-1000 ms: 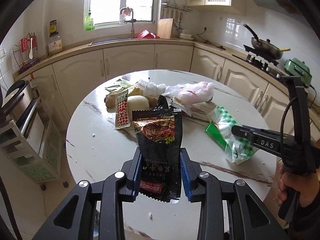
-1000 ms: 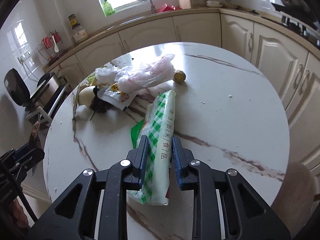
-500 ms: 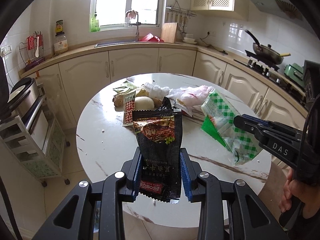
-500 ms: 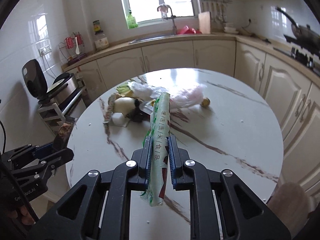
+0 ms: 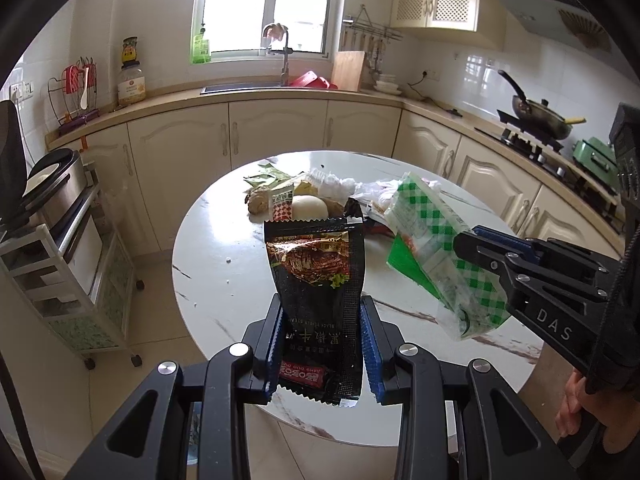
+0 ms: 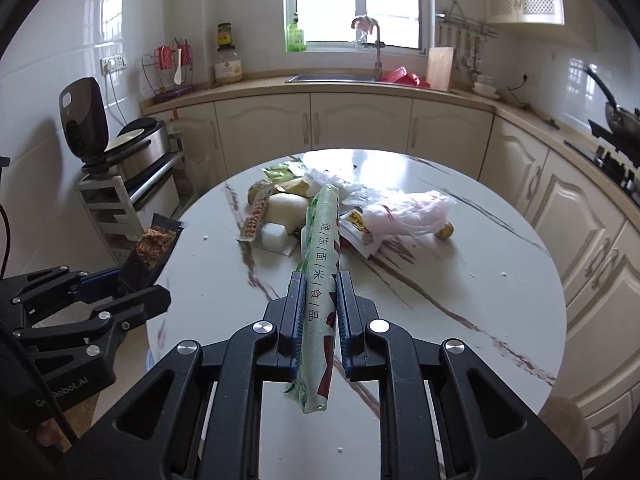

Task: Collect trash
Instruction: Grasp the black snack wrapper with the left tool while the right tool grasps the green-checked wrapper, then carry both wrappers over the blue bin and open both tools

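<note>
My left gripper (image 5: 322,340) is shut on a black snack packet (image 5: 316,280), held upright above the near edge of the round marble table (image 5: 216,280). My right gripper (image 6: 318,312) is shut on a green-checked food bag (image 6: 320,280), held edge-on above the table. That bag also shows in the left wrist view (image 5: 436,248), and the black packet shows in the right wrist view (image 6: 154,248). A pile of trash (image 6: 320,204) lies at the table's middle: wrappers, a pink plastic bag (image 6: 404,212), a white round bun-like lump (image 5: 308,207).
A wheeled rack with a rice cooker (image 5: 60,208) stands left of the table. Cream cabinets and a counter with a sink (image 5: 272,88) run behind. A stove with a pan (image 5: 540,120) is at the right. A small yellow-brown item (image 6: 444,232) lies by the pink bag.
Both grippers have risen and pulled back from the table with their packets. The green-checked bag has been lifted off the table and turned edge-on.
</note>
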